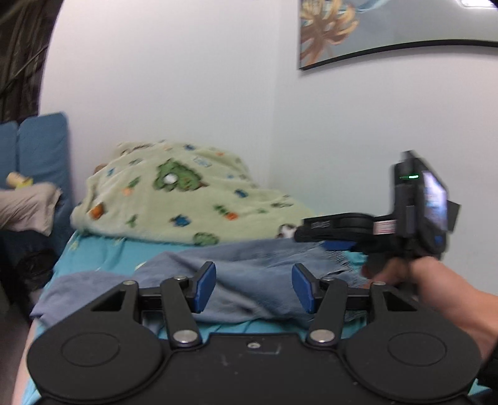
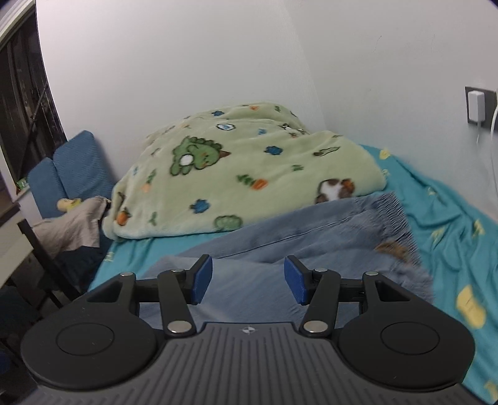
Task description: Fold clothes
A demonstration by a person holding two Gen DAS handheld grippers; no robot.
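Blue-grey garment lies rumpled on teal bed sheet, just ahead of and below both grippers, long axis running crosswise; left gripper and right gripper both gape half-wide, empty, about equally near.

We see the framed picture cut by the top edge; motion blur smears the blue garment's right hem and the right gripper.

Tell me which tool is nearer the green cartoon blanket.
Right. The right tool reaches up beside the green cartoon blanket; the left tool hangs back over the blue garment.
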